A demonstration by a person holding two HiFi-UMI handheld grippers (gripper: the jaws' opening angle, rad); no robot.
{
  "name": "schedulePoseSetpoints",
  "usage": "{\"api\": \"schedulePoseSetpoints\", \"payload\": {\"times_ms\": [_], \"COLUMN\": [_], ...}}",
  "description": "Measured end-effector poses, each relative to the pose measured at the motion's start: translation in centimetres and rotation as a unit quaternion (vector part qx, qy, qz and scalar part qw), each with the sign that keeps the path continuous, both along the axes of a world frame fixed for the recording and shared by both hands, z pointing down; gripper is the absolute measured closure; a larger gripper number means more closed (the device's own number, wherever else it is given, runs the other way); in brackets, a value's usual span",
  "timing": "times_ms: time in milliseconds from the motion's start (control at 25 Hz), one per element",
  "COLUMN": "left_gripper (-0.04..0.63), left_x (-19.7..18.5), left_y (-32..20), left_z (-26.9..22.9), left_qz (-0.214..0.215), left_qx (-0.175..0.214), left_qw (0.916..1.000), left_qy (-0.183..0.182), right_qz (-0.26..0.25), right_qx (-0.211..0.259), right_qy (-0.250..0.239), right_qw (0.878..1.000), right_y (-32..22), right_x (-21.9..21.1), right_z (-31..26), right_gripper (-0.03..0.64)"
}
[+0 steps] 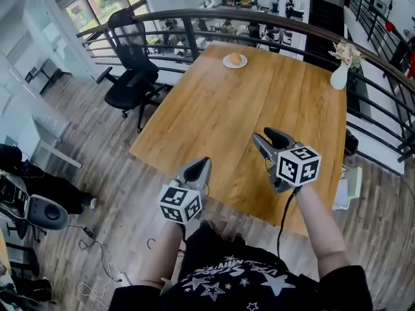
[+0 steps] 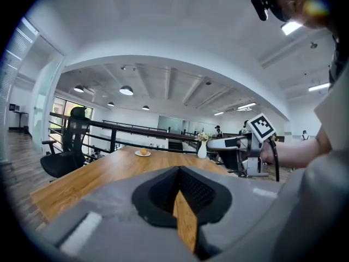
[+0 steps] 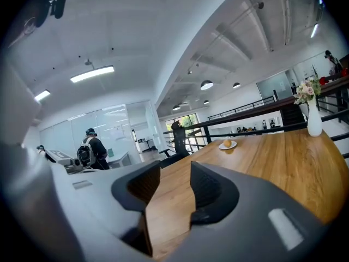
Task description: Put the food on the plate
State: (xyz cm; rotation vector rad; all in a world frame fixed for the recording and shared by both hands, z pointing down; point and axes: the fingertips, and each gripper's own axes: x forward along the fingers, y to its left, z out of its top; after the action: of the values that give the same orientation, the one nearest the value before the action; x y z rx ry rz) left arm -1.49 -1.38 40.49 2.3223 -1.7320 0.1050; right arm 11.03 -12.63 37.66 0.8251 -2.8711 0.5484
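A round orange piece of food (image 1: 235,57) lies on a small white plate (image 1: 235,63) at the far end of the long wooden table (image 1: 214,115). Both also show far off in the left gripper view, food (image 2: 143,151) on plate (image 2: 143,154), and in the right gripper view, food (image 3: 227,142) on plate (image 3: 227,146). My left gripper (image 1: 201,164) hangs just off the table's near edge, its jaws (image 2: 179,171) closed together and empty. My right gripper (image 1: 267,138) is over the near part of the table, its jaws (image 3: 175,171) apart with nothing between them.
A white vase with flowers (image 1: 340,75) stands at the table's far right edge. A black office chair (image 1: 133,70) sits left of the table. A dark railing (image 1: 194,15) curves behind it. Cables lie on the wooden floor (image 1: 97,245) at lower left.
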Motion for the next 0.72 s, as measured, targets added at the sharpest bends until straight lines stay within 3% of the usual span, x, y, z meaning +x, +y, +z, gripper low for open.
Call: {"api": "schedulePoseSetpoints", "payload": {"times_ms": [80,280,440,720], "left_gripper": [0.594,0.594,0.594,0.594], "left_x": [0.3,0.1,-0.6,-1.6], "left_y": [0.9,2.5,3.9,7.4], "left_z": [0.4,0.9,1.1,1.7], "left_qz": [-0.003,-0.014,-0.021,-0.027], "left_qx": [-0.003,-0.006,-0.007,-0.015], "left_qw": [1.0,0.9999,0.9996,0.9991], "left_qy": [0.002,0.007,0.016,0.029], "right_qz": [-0.002,0.032,0.053,0.043], "right_qx": [-0.009,-0.021,-0.004,-0.006], "right_qy": [-0.009,-0.025,-0.032,0.006], "right_qw": [1.0,0.999,0.998,0.999], "right_y": [0.9,1.8,2.6,6.4], "right_x": [0.3,1.8,2.2,0.3], "right_z": [0.4,1.3,0.7,1.6], "right_gripper": [0.46,0.614,0.615,0.617]}}
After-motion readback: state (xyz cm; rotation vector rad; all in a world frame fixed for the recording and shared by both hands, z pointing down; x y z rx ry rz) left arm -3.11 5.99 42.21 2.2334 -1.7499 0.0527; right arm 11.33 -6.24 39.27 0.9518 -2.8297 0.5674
